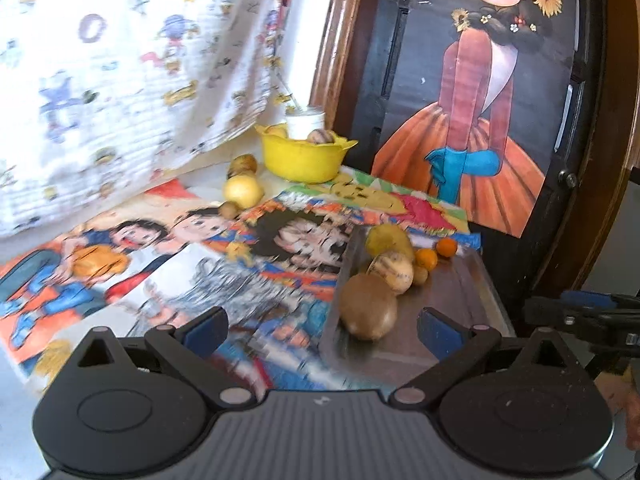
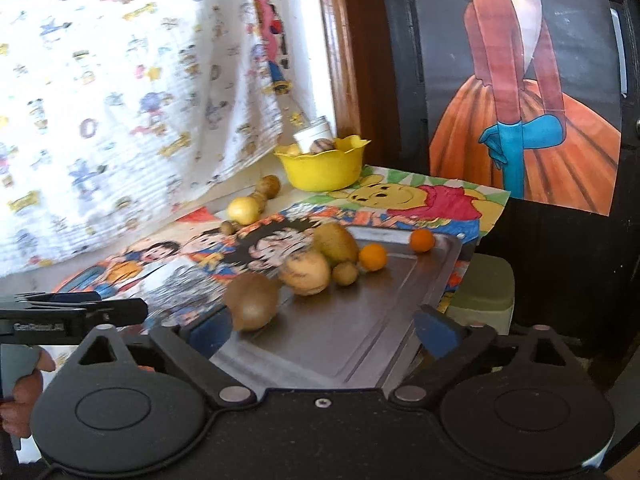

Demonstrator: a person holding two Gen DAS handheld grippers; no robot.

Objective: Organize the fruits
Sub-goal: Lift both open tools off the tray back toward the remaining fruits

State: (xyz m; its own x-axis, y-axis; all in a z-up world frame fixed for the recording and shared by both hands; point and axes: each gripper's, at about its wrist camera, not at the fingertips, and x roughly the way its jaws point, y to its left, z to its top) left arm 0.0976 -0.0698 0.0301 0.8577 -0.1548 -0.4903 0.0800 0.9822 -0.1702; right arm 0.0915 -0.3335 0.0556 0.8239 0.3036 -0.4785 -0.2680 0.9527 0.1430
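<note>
The right wrist view gets the whole metal tray (image 2: 360, 332) plus a green tub (image 2: 486, 292) tucked off its right side, which the left view doesn't show at all; it also makes the bear drawing (image 2: 404, 196) on the mat readable, where the left view only shows a smeared bit of it. The left view shows the full poster (image 1: 480, 92), face and sunflower included, while the right one cuts her off at the neck. On the tray: a brown kiwi (image 2: 252, 300) nearest the cameras, a tan speckled fruit (image 2: 306, 276) just behind it, a green pear (image 2: 336, 242), a small brown fruit (image 2: 346, 273) and two little oranges (image 2: 373, 257), one sitting further back near the rim. The yellow bowl (image 2: 324, 168) at the back holds a striped fruit and something yellowish, can't tell what. A yellow apple (image 2: 244, 209) and a couple of small brown fruits sit loose on the mat left of the bowl. Left gripper (image 1: 322, 326) is spread wide and empty, with the kiwi between its fingers, not touching. Right gripper (image 2: 322, 326) is spread wide too, empty, hovering over the tray's near end.
</note>
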